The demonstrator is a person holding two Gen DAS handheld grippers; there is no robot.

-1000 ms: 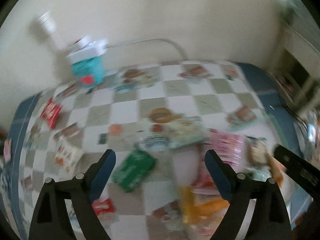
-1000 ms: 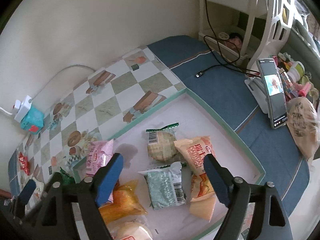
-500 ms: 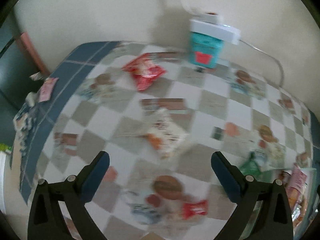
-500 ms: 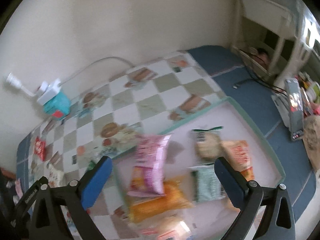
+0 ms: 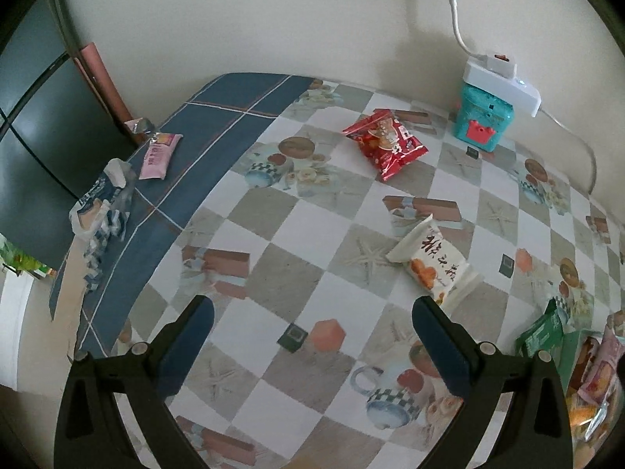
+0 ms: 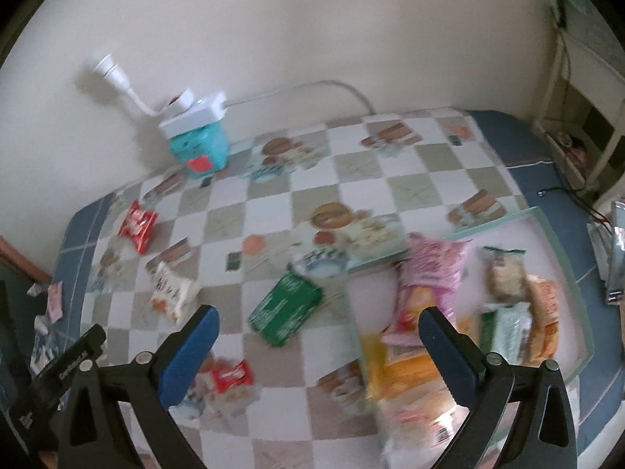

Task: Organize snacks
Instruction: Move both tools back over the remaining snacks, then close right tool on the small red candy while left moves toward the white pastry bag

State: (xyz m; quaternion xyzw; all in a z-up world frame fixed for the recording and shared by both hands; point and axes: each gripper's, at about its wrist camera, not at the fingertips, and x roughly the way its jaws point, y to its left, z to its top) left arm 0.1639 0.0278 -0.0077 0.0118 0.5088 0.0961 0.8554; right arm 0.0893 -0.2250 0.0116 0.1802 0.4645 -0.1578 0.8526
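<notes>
Snack packs lie scattered on a checked tablecloth (image 5: 297,226). My left gripper (image 5: 312,324) hangs open above bare cloth; a white pack (image 5: 433,262) lies just beyond its right finger and a red pack (image 5: 384,144) farther back. My right gripper (image 6: 318,332) is open and holds nothing. A green pack (image 6: 285,306) lies between and beyond its fingers, with a small red pack (image 6: 230,375) beside its left finger. To the right a shallow tray (image 6: 562,242) holds several packs, among them a pink one (image 6: 433,265). The white pack (image 6: 172,293) and red pack (image 6: 136,226) show at left.
A teal box (image 5: 482,121) with a white power strip and cable stands by the wall. A pink sachet (image 5: 158,154) and crumpled wrappers (image 5: 101,211) lie at the table's left blue border. A phone on a stand (image 6: 617,250) is at the far right.
Both views have swung left across the table. The left gripper went from over the tray's edge and green pack to the cloth near the white pack. Both grippers' jaws spread a little wider.
</notes>
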